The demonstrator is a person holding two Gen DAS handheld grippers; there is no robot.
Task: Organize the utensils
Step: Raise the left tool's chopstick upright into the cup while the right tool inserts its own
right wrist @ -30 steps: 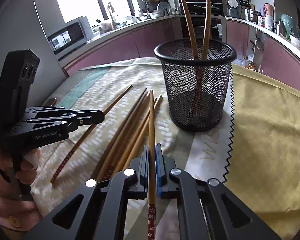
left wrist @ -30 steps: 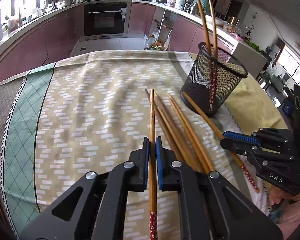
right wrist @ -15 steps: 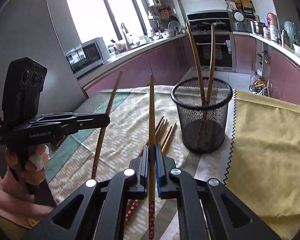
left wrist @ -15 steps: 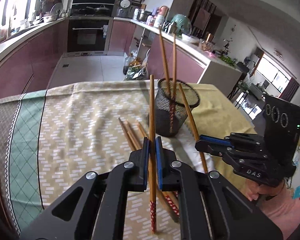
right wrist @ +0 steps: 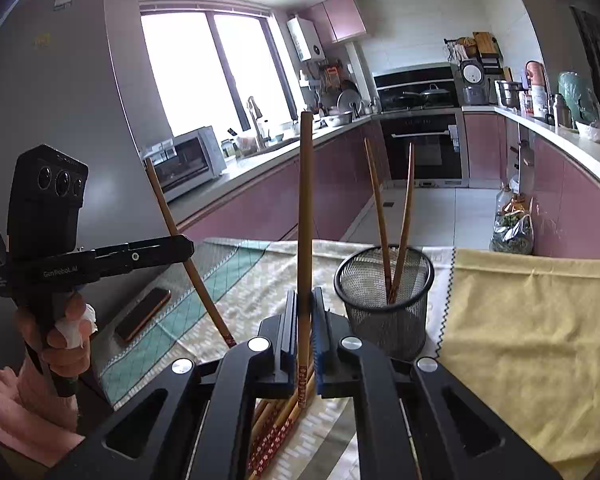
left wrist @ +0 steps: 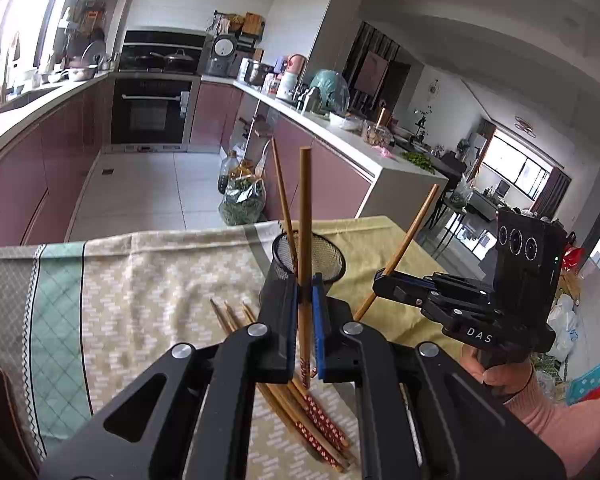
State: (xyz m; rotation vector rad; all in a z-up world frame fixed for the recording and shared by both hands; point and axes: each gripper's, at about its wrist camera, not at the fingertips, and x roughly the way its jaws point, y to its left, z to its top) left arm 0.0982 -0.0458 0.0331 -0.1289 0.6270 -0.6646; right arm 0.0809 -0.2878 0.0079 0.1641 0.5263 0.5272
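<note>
Kitchen table under beige patterned cloth (left wrist: 140,300). Left gripper (left wrist: 306,316) pinches thin brown wooden chopstick (left wrist: 305,216); loose chopsticks (left wrist: 312,412) lie at 6 o'clock. Black mesh cup (right wrist: 384,300) at 1 o'clock. Right gripper (right wrist: 305,320) pinches second chopstick (right wrist: 305,208). Light, stiff, slick; likely grip low, near patterned end.

Between your blue-lined black jaws, each light brown chopstick (left wrist: 305,216) ends in red with pale flowers, like the loose chopsticks (left wrist: 320,420) below them. Beyond the jaws, the mesh holder (right wrist: 384,300) is black. The cloth (left wrist: 148,280) under them is beige with white dashes and a green lattice band; right of them lies a plain yellow cloth (right wrist: 532,320).
</note>
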